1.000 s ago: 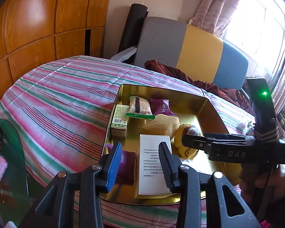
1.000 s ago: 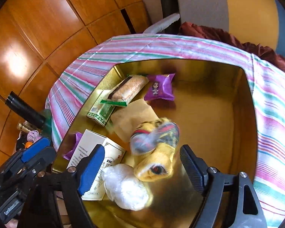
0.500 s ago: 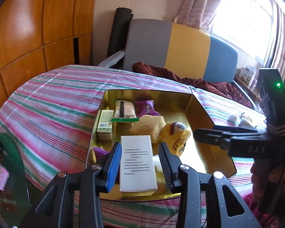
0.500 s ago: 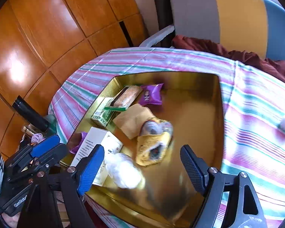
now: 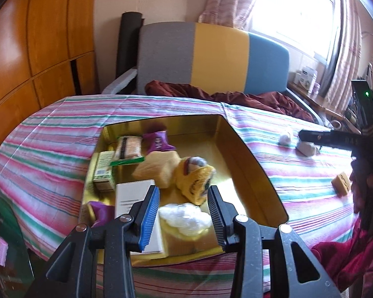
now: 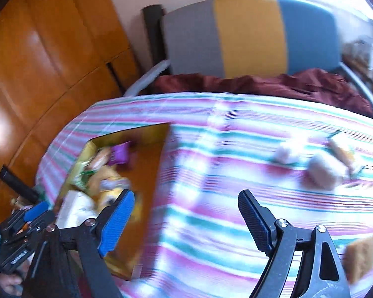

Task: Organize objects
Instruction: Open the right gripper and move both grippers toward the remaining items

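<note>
A gold tin tray (image 5: 248, 154) sits on the striped tablecloth (image 5: 49, 144), already loaded at its left half with a white booklet box (image 5: 134, 191), a green carton (image 5: 103, 168), a cereal bar (image 5: 128, 146), a purple sweet packet (image 5: 159, 141), a tan sponge-like piece (image 5: 159, 166), a yellow rolled sock (image 5: 194, 181) and a white wad of plastic (image 5: 186, 214). Still loose on the cloth, at about two o'clock from the tray, lie a small white ball (image 5: 284, 137), a pale grey lump (image 5: 305, 147) and, nearer three o'clock, a tan biscuit-like square (image 5: 340, 183). The right gripper (image 6: 184, 221), its jaws wide apart, with nothing between them and just now opening further, is swinging off the tray toward those strays; its view is smeared with motion. The left gripper (image 5: 184, 211) hovers above the tray's near edge at six o'clock, jaws narrowly parted and clamped on nothing. The step in hand looks like the reach for the next stray, one drop-off apparently done. The next move seems to call for slowing over the cloth, centring the spread jaws on one small item, probably the grey lump or the white ball, and closing gently, since such light pieces may skid on fabric. Behind the table stands a grey, yellow and blue chair (image 5: 211, 57).
</note>
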